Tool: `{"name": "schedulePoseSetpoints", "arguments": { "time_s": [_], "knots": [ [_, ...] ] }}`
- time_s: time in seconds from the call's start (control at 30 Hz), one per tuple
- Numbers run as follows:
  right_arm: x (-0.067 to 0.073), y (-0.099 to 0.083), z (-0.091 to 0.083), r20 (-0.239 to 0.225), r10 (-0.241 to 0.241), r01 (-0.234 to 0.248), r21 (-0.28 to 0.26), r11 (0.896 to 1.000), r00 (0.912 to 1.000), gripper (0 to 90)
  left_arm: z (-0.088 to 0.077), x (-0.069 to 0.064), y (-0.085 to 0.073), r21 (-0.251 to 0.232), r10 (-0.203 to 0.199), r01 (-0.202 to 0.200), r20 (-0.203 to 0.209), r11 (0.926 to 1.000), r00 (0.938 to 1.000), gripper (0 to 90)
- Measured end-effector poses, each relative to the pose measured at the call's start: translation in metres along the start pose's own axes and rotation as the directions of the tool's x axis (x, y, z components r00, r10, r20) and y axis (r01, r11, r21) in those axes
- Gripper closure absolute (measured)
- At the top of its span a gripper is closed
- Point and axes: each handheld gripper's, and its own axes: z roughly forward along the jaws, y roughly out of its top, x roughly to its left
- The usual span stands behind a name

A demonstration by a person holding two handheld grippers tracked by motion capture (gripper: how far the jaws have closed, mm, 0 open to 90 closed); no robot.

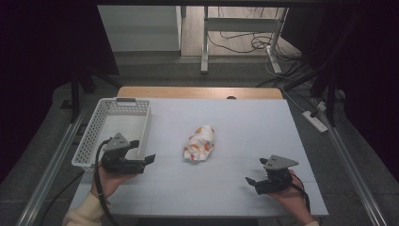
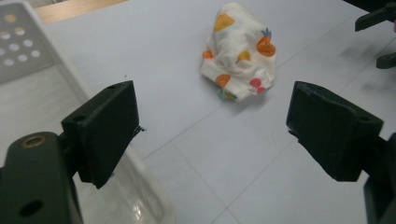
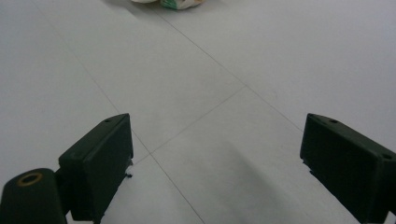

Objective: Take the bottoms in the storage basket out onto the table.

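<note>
A small bundle of white cloth printed with orange and red fruit shapes (image 1: 199,144) lies crumpled near the middle of the pale grey table top (image 1: 235,122), between the 2 grippers and well apart from both. To its left stands a white perforated plastic basket (image 1: 99,123), its near corner just beside the left gripper (image 1: 143,150).

The left gripper is held low at the basket's near edge with its 2 black jaws spread wide and nothing between them; in the left gripper view the cloth bundle (image 2: 239,51) sits ahead, roughly centred in the gap, so that hand looks lined up on it. The right gripper (image 1: 254,173) rests near the front right of the table, jaws also wide apart and empty; the right gripper view looks along bare table, with just the bottom edge of the cloth (image 3: 180,3) at the top.

The cloth should be very light and completely limp, so it will sag and unfold rather than lift as 1 piece. It is neither fragile nor slippery (woven fabric gives the pads plenty of grip). The best hold is probably a raised fold on the humped top of the bundle, pinched so that several layers are caught at once; a nip at a thin flat edge against the table could catch a single layer and let the rest trail.
</note>
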Motion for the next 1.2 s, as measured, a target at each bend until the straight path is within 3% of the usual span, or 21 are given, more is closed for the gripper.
{"name": "schedulePoseSetpoints", "arguments": {
  "time_s": [0.43,1.2],
  "knots": [
    [-0.001,0.000,0.000,0.002,0.011,-0.011,-0.011,1.000,0.9999,9.5,-0.023,0.008,-0.032,0.000,-0.053,0.053,-0.007,0.9986,0.9986,16.1],
    [-0.002,0.000,-0.001,0.000,0.020,-0.020,-0.025,1.000,0.9998,9.5,-0.023,0.009,-0.034,-0.002,-0.063,0.063,0.006,0.9980,0.9980,16.4]
  ]
}}
